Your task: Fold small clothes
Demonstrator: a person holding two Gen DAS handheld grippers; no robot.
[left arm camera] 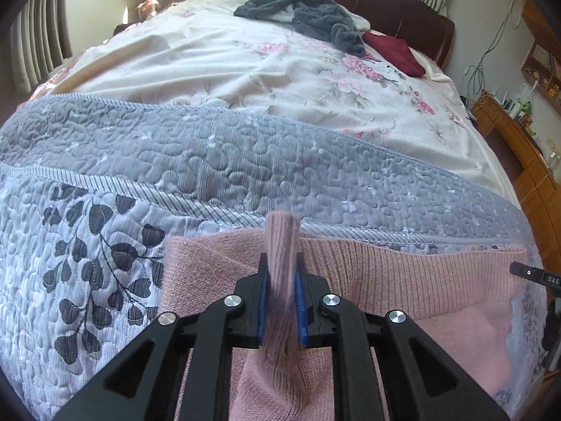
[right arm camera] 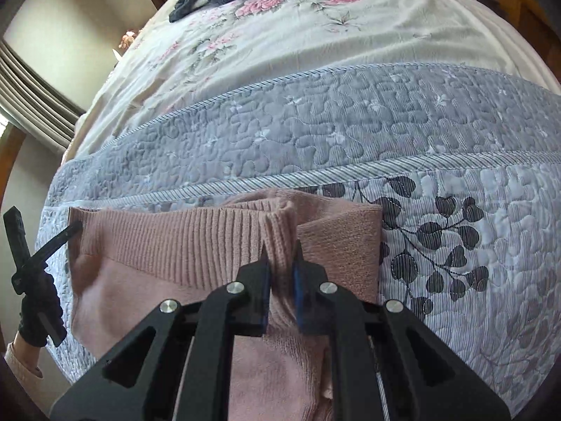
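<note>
A bed fills the room, its grey-blue quilted coverlet [left arm camera: 245,161] laid over a flowered sheet [left arm camera: 280,70], with a dark wooden headboard [left arm camera: 403,3] behind; a grey towel [left arm camera: 301,14] and a maroon cloth [left arm camera: 396,52] lie far up the bed. The pink knit sweater [left arm camera: 403,273] rests on the coverlet's near part; the left gripper [left arm camera: 282,280] pinches a raised fold of it, and the right gripper [right arm camera: 282,266] clamps its ribbed edge (both clenched on knit). Only the right view shows a gloved hand [right arm camera: 38,315].
</note>
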